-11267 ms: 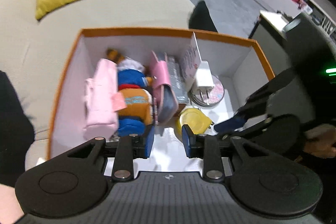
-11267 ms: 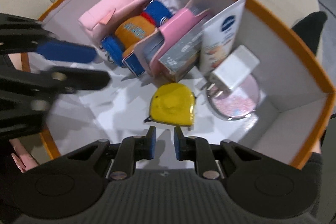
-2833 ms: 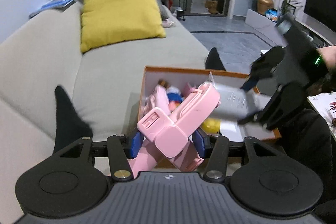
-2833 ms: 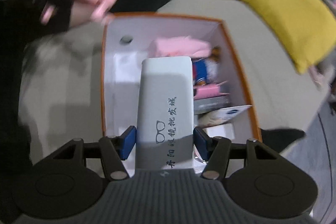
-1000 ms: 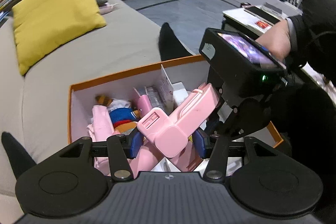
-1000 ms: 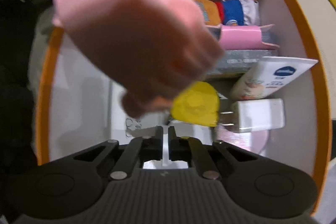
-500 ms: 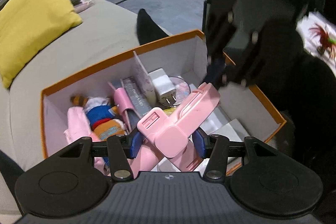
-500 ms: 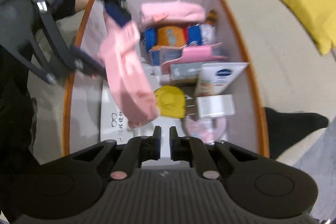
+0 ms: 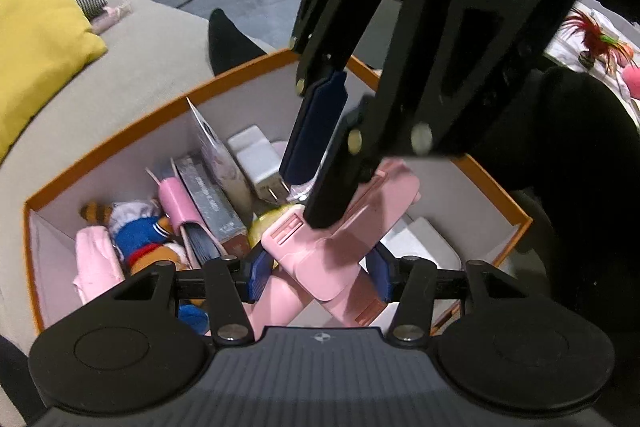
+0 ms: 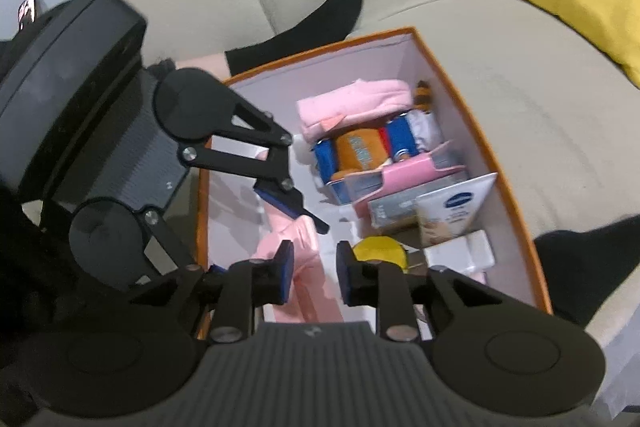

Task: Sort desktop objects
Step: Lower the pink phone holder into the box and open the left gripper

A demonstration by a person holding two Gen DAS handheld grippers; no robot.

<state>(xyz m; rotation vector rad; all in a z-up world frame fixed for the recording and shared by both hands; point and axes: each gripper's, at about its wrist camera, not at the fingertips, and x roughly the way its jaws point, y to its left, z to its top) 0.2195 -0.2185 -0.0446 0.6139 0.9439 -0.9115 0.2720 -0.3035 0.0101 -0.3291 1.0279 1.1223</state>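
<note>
box [image 9: 120,131] – orange rim, white walls | inside box: stand [image 9: 332,247] pink, tape measure [image 10: 380,251] yellow, plush toy [image 10: 372,143] blue-orange | behind box: cushion [image 9: 36,27] – yellow, sofa [image 10: 500,67] beige

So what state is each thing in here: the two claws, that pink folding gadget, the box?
Left gripper: shut on the pink folding stand.
Right gripper: jaws opening, nothing held.
Pink folding stand: unfolded, held over the box.
Orange-rimmed box: open, partly filled.
White case: closed, lying in the box.

Right gripper [image 10: 312,277] jaws now opening, nothing between them; grey glasses case [image 9: 420,245] it carried now lies in orange box [image 10: 480,131]. Left gripper [image 9: 316,277] brings pink stand [image 9: 320,251] over box.
</note>
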